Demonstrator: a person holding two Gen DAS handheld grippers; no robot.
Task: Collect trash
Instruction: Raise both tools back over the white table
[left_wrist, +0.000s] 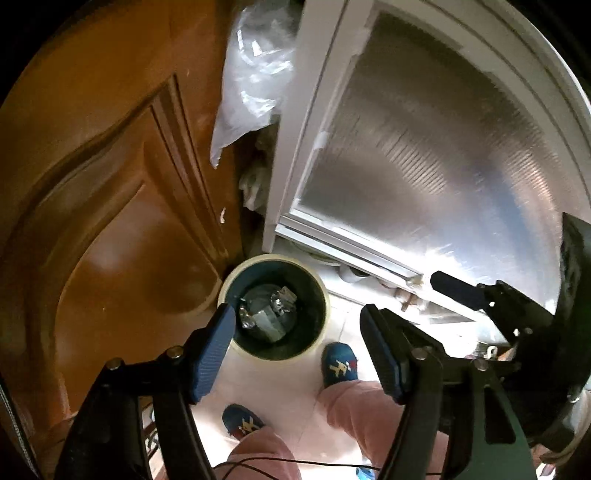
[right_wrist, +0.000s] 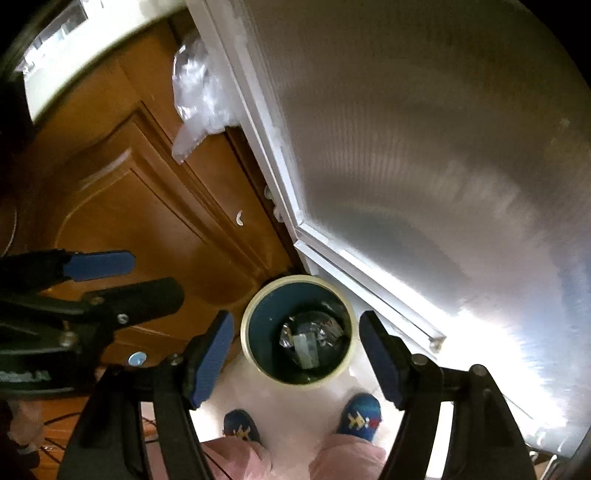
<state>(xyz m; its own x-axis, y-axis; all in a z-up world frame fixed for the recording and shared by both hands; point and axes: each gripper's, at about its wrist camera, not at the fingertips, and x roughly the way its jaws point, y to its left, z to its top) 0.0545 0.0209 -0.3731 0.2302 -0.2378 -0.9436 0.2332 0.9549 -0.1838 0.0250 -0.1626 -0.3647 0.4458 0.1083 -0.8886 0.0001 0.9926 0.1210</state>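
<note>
Below, trash bin (left_wrist: 274, 306) sits on floor between wooden door (left_wrist: 110, 206) and glass door (left_wrist: 424, 155), crumpled trash (left_wrist: 267, 312) inside. Left gripper (left_wrist: 297, 354) and right gripper (right_wrist: 295, 356) both spread wide, empty, above it.

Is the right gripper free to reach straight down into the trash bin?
Probably yes: the right gripper is open and empty above the trash bin, whose mouth is uncovered, and nothing sits between them. How far down it is cannot be told.

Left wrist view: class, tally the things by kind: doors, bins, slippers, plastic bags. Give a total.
Doors: 2, wooden and frosted glass
Bins: 1
Slippers: 2
Plastic bags: 1
Total: 6
</note>
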